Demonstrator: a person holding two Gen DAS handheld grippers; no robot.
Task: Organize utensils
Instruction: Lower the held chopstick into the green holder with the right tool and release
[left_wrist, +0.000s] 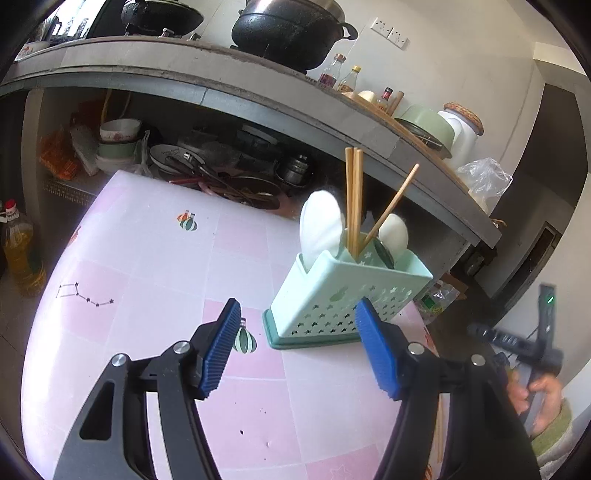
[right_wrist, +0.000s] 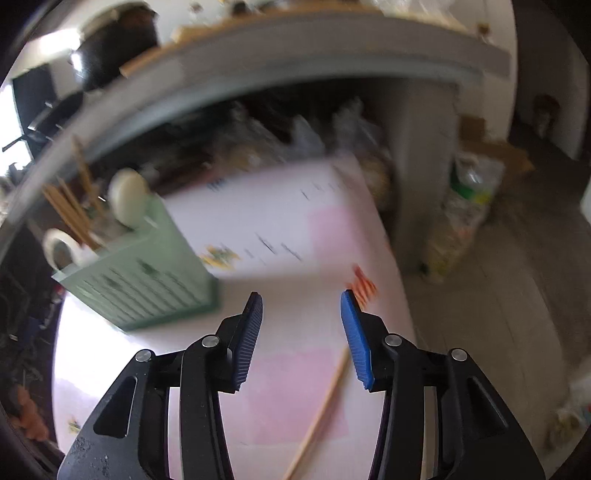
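A mint-green utensil holder (left_wrist: 343, 291) stands on the pink table (left_wrist: 147, 258). It holds three wooden chopsticks (left_wrist: 354, 199) and two white spoons (left_wrist: 320, 225), all upright. My left gripper (left_wrist: 299, 332) is open and empty, just in front of the holder. In the blurred right wrist view the holder (right_wrist: 140, 280) is at the left. My right gripper (right_wrist: 301, 325) is open and empty above the table. A loose wooden chopstick (right_wrist: 321, 410) lies on the table below it, between the fingers. The other hand-held gripper (left_wrist: 532, 343) shows at the right edge of the left wrist view.
A concrete counter (left_wrist: 258, 85) runs behind the table with black pots (left_wrist: 291, 29), bottles (left_wrist: 332, 72) and bowls. Dishes and pans (left_wrist: 221, 166) fill the shelf under it. An oil bottle (left_wrist: 22, 251) stands on the floor at the left. Bags (right_wrist: 461, 214) lie on the floor at the right.
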